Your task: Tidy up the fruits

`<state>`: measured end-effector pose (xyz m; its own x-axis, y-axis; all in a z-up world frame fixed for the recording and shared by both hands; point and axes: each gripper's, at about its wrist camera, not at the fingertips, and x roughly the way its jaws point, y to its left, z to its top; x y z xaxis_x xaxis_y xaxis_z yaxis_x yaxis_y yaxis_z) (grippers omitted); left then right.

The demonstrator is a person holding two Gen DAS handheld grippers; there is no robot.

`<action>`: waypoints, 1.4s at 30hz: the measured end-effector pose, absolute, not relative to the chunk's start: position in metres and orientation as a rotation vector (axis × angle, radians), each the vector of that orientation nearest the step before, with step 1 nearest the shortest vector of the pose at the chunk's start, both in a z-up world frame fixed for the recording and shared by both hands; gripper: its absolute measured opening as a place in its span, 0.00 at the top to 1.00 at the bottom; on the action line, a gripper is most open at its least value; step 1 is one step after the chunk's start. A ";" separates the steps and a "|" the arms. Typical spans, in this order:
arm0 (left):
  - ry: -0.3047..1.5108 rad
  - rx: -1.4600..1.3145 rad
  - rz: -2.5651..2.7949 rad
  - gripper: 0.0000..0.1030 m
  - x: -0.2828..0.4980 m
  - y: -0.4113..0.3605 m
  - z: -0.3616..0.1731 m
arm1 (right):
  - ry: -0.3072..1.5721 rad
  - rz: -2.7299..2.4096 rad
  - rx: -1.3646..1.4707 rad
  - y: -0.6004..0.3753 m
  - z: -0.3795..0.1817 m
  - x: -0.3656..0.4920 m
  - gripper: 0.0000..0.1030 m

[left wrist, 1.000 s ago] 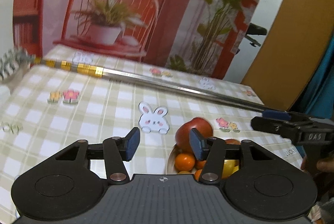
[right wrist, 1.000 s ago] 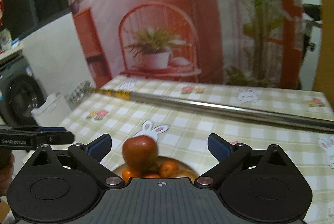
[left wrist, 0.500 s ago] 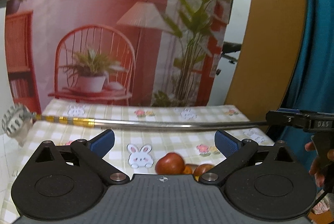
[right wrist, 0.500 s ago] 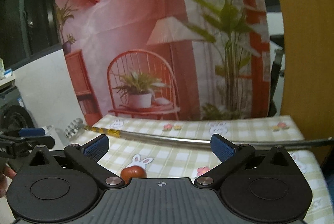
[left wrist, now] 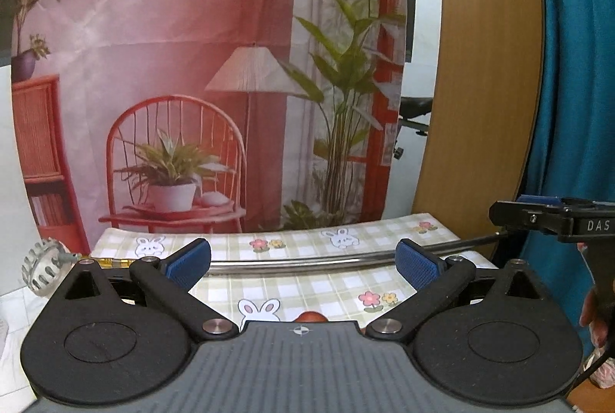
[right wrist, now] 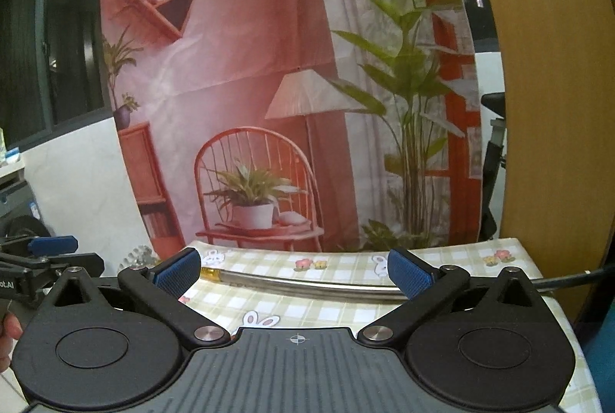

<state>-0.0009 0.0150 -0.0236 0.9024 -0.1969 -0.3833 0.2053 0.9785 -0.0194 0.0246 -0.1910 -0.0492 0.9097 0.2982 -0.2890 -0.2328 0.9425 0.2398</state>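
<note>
Left wrist view: only the rounded red top of a fruit (left wrist: pixel 310 316) is seen, just beyond the body of the left claw (left wrist: pixel 303 259) and below the gap between its spread, empty fingers; its long axis cannot be told. Farther ahead, a metal rod (left wrist: pixel 307 261) is laid crosswise on the checked table (left wrist: pixel 307 288). Likewise, the right claw (right wrist: pixel 294 268) is held wide apart, gripping nothing, above the same table.

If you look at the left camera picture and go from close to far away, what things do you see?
Left gripper → red fruit top → bunny sticker → long metal rod → checked tablecloth's far edge → backdrop with a red chair.
</note>
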 end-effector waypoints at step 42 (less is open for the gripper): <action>0.368 0.039 -0.158 0.00 -0.011 0.009 -0.011 | 0.310 0.264 0.185 -0.192 -0.040 0.018 0.00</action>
<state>-0.0113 0.0087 -0.0110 0.9211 -0.1463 -0.3608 0.1604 0.9870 0.0094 0.0175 -0.1920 -0.0397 0.9187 0.2832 -0.2754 -0.2267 0.9489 0.2193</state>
